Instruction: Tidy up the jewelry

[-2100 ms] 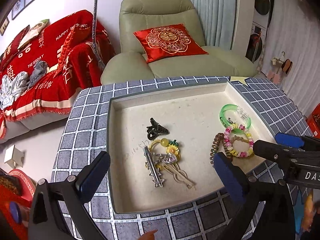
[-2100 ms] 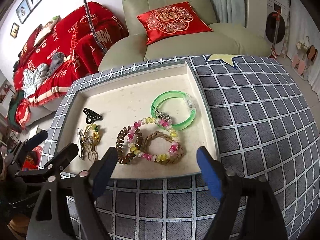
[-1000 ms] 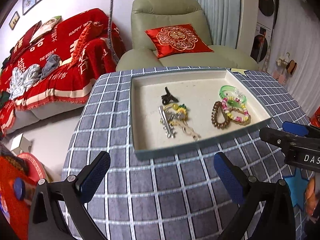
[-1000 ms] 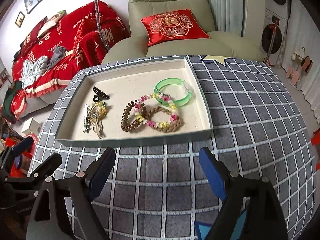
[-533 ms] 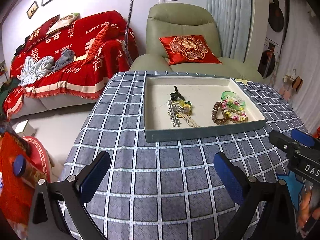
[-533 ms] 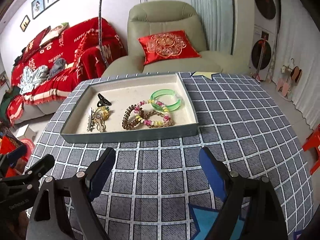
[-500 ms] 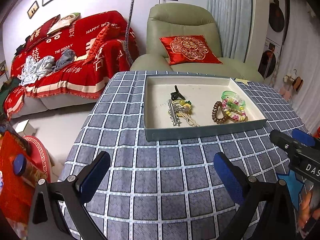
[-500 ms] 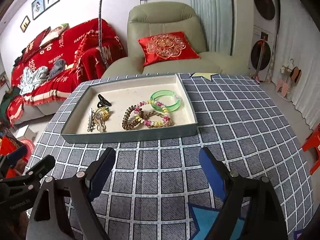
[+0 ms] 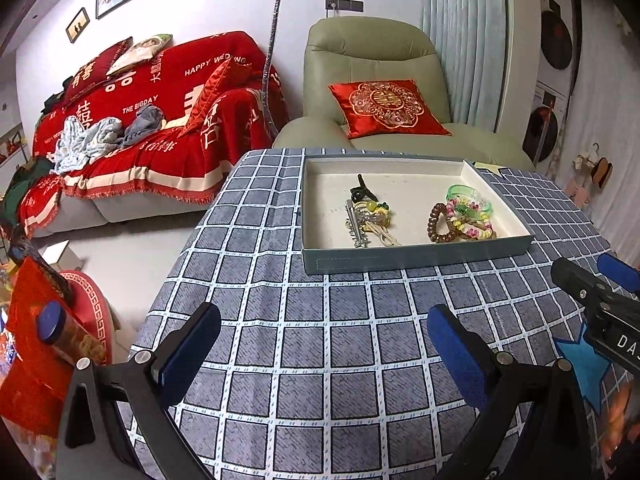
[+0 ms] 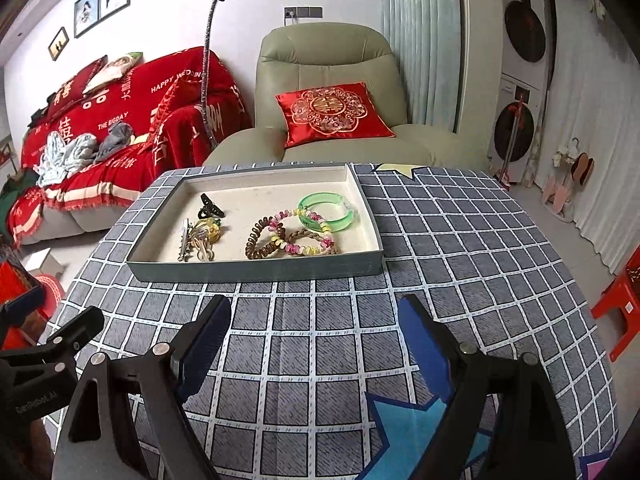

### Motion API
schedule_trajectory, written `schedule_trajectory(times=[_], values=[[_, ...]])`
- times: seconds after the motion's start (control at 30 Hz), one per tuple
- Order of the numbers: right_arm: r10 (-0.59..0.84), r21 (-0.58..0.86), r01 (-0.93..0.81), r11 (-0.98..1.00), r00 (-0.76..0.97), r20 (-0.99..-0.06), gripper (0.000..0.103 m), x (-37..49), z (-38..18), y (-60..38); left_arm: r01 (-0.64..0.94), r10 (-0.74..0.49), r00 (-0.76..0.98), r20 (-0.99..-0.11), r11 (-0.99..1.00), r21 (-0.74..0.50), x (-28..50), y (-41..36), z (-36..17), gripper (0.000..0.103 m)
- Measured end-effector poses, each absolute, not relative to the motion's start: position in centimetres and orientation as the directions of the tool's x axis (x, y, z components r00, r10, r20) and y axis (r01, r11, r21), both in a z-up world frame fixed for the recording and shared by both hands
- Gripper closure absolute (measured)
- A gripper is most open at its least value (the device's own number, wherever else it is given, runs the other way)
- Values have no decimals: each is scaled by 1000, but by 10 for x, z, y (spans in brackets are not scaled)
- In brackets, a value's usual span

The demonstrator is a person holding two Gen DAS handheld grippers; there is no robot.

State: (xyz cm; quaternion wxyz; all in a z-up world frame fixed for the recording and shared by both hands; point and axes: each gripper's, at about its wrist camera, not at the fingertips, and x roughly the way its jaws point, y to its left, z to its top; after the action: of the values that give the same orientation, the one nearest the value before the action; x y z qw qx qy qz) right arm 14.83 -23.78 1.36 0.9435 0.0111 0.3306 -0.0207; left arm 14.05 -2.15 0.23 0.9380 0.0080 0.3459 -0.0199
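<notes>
A grey-green tray (image 9: pixel 416 258) (image 10: pixel 256 270) with a cream floor sits on the checked tablecloth. On its left lie a black claw clip (image 9: pixel 362 191) (image 10: pixel 211 209) and a pile of hair clips and yellow charms (image 9: pixel 366 220) (image 10: pixel 198 238). On its right lie a green bangle (image 9: pixel 470 196) (image 10: pixel 327 208), a brown coil tie (image 9: pixel 438 224) (image 10: pixel 264 240) and a beaded bracelet (image 9: pixel 470 226) (image 10: pixel 304 234). My left gripper (image 9: pixel 324 344) and right gripper (image 10: pixel 314 336) are both open and empty, held well back from the tray above the cloth.
The round table drops off at its left edge (image 9: pixel 168 280) and right edge (image 10: pixel 580 280). A green armchair with a red cushion (image 10: pixel 332 112) stands behind the tray, a red-covered sofa (image 9: pixel 152 120) to the left. A red stool (image 10: pixel 620 300) stands at the right.
Both grippers have pulled back and up from the tray, which now looks smaller and farther. The jewelry has not moved. Both grippers stayed open.
</notes>
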Motion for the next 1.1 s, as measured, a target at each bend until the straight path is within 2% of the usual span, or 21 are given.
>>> schedule_trajectory(times=[1.1], values=[[-28,13,46,999,778,-628,15,146,14,-240,51,-32,759,-650,999,10,137,-25,1,0]])
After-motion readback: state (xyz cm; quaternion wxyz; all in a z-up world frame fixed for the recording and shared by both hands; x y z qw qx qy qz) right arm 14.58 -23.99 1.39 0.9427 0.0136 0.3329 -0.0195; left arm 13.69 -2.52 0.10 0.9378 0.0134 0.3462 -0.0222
